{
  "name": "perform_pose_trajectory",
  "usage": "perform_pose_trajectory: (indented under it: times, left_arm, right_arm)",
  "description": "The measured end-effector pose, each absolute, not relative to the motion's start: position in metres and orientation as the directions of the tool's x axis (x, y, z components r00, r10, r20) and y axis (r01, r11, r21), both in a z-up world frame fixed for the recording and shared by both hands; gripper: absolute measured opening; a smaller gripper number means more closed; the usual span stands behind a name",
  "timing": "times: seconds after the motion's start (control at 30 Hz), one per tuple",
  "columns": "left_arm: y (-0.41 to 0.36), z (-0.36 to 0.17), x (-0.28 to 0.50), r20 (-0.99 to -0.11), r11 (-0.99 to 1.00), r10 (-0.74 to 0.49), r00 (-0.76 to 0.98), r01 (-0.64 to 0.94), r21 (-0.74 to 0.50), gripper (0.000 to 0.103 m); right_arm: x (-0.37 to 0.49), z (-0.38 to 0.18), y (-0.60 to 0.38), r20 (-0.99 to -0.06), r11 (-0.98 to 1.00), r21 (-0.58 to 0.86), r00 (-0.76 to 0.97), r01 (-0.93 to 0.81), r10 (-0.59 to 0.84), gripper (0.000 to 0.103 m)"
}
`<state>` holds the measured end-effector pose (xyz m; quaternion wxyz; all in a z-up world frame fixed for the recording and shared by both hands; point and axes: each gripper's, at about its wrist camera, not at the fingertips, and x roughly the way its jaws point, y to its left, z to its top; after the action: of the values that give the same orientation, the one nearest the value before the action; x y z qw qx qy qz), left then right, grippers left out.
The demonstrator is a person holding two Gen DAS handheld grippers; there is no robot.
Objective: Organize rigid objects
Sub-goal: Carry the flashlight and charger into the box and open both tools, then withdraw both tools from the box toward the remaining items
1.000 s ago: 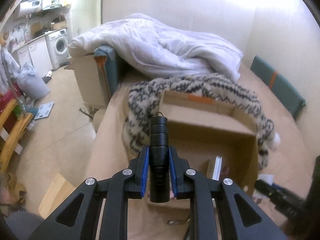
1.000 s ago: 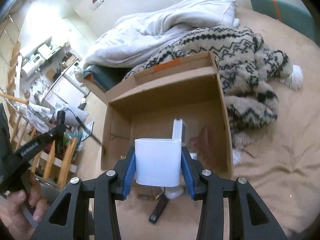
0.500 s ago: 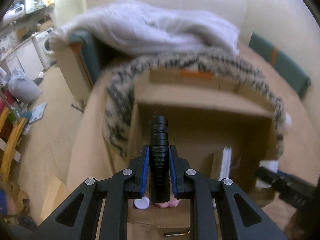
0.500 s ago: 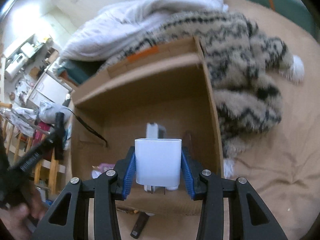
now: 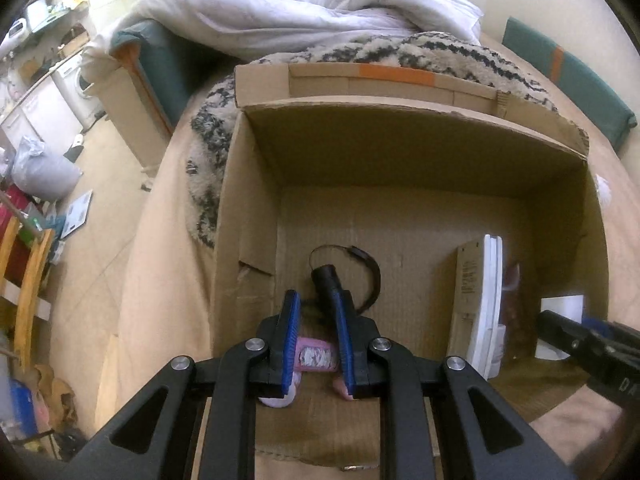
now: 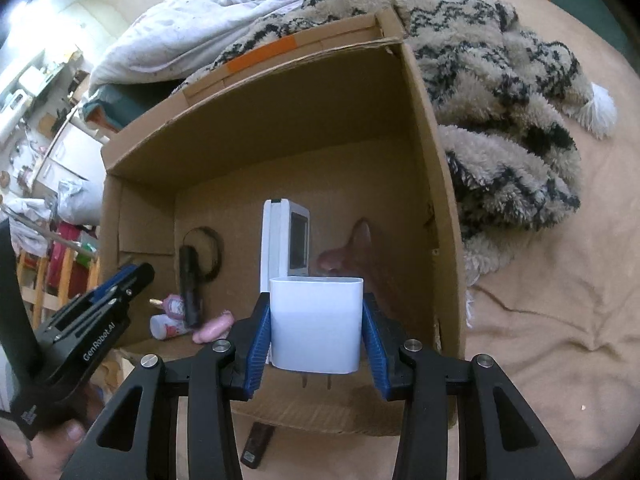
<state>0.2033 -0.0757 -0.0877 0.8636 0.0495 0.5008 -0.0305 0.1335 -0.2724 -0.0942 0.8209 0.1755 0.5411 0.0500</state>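
A: Start at the left tool. What has changed?

B: A second ago its blue pads were clamped on the black flashlight. Now the fingers stand apart, and the flashlight lies on the floor of the cardboard box, leaning against the inner face of the right pad. Its wrist strap curls on the cardboard beyond it. The tool has also dropped from above the rim to down inside the box.

A: And the right tool?

B: Still closed on the white charger, both pads pressed to its sides, metal prongs pointing down. It has moved forward; the charger now hangs over the near part of the box, not touching the floor.

A: What does each camera see that the other misses?

B: The right wrist view shows the flashlight's whole length, lying beside a small pink-and-white tube and a pink object in the near left corner. It also shows a small dark stick on the tan bedsheet outside the box. The left wrist view shows the white flat device edge-on, with a brown card against it. The patterned fleece blanket lies behind and along the box.
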Motion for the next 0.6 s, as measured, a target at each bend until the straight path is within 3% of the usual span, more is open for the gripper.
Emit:
perform_pose_trajectory:
  times: [0.3, 0.37, 0.4, 0.43, 0.5, 0.57, 0.6]
  left_arm:
    - [-0.072, -0.085, 0.200, -0.869, 0.994, 0.003, 0.496, 0.094, 0.057, 0.017]
    - [-0.073, -0.085, 0.199, -0.870, 0.993, 0.002, 0.494, 0.101, 0.059, 0.017]
    - [-0.074, -0.085, 0.198, -0.870, 0.993, 0.001, 0.493, 0.103, 0.060, 0.018]
    - [-0.074, -0.085, 0.198, -0.871, 0.993, -0.002, 0.492, 0.107, 0.058, 0.021]
    - [-0.075, -0.084, 0.196, -0.872, 0.992, -0.015, 0.490, 0.115, 0.048, 0.032]
    - [-0.076, -0.080, 0.194, -0.865, 0.993, -0.026, 0.502, 0.114, 0.037, 0.057]
    - [-0.076, -0.078, 0.193, -0.858, 0.993, -0.027, 0.513, 0.110, 0.035, 0.059]
  right_arm:
    - [0.138, -0.094, -0.271, -0.870, 0.936, 0.334, 0.419, 0.109, 0.261, 0.045]
    - [0.141, -0.093, -0.272, -0.862, 0.931, 0.345, 0.430, 0.115, 0.267, 0.048]
    - [0.140, -0.091, -0.273, -0.858, 0.932, 0.344, 0.443, 0.117, 0.261, 0.054]
    - [0.140, -0.086, -0.273, -0.852, 0.936, 0.333, 0.463, 0.115, 0.246, 0.066]
    - [0.137, -0.077, -0.273, -0.833, 0.944, 0.315, 0.506, 0.103, 0.223, 0.079]
    - [0.135, -0.070, -0.274, -0.812, 0.941, 0.325, 0.536, 0.089, 0.230, 0.085]
    - [0.135, -0.069, -0.274, -0.806, 0.939, 0.334, 0.542, 0.087, 0.236, 0.089]
